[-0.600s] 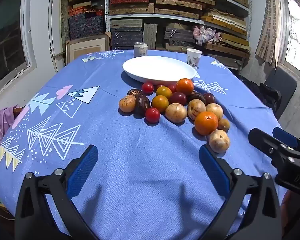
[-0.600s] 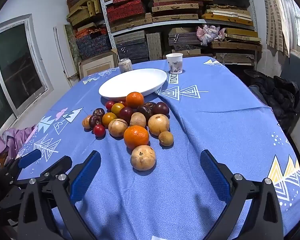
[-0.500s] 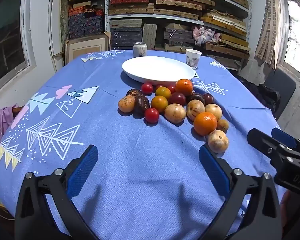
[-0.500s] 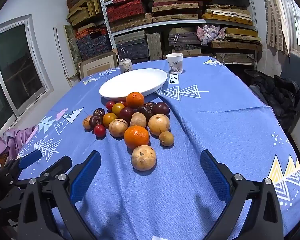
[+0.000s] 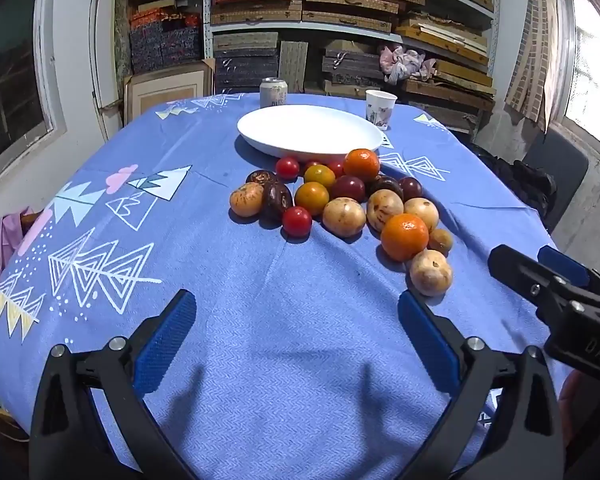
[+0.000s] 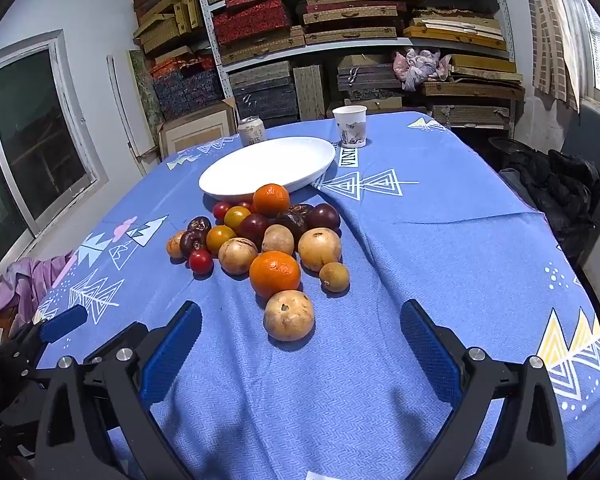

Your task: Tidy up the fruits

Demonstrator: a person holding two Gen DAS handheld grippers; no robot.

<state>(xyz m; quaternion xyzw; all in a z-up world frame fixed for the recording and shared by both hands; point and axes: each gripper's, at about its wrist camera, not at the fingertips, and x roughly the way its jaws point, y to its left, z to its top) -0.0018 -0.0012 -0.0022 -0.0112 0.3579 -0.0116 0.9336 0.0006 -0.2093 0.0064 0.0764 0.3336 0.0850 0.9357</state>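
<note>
My right fingers [image 6: 300, 344] and left fingers [image 5: 296, 332], both spread wide and empty, hover short of the heaped mixed fruit; nearest, the round tan russet fruit [image 6: 289, 315] lies dead ahead of my right, before the empty white oval plate [image 6: 236, 184] on the blue-clothed counter [image 6: 440, 240].

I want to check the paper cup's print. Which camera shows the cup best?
The right wrist view: the paper cup stands clear beside the white plate. In the left wrist view the cup is smaller, its base behind the plate's rim.
</note>
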